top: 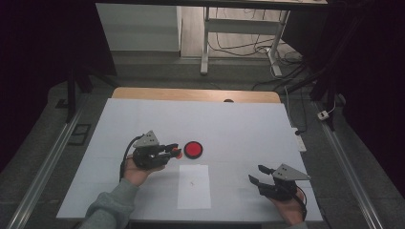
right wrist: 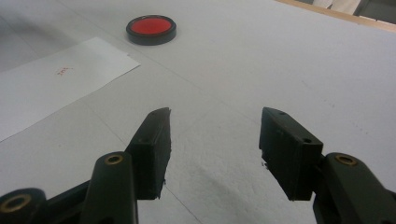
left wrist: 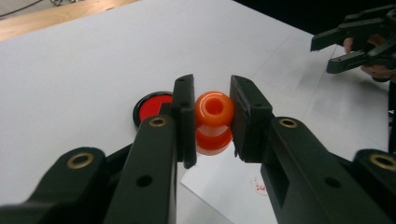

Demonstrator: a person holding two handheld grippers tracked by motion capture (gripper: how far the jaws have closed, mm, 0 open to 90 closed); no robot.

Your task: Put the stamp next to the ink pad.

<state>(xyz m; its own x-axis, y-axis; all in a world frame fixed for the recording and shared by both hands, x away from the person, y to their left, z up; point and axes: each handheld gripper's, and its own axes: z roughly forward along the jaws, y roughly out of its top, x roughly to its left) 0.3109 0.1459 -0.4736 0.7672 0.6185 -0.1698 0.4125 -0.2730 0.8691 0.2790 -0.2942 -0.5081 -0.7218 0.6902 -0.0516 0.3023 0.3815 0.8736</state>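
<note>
An orange spool-shaped stamp [left wrist: 214, 121] with a round knob top is pinched between the jaws of my left gripper [left wrist: 212, 119], just left of a round red ink pad [top: 193, 149] in a black case. In the high view the left gripper [top: 175, 151] hovers over the white table [top: 248, 129] with the stamp [top: 178, 152] at its tip. A white sheet of paper [top: 194, 186] with a faint red mark lies in front of the pad. My right gripper [top: 255, 173] stands open at the right front, nothing between its jaws [right wrist: 215, 140].
The ink pad [right wrist: 151, 29] and the paper [right wrist: 56, 79] lie to the left ahead of the right gripper. The table's wooden far edge [top: 196, 94] is at the back, and metal rails run along both sides on the floor.
</note>
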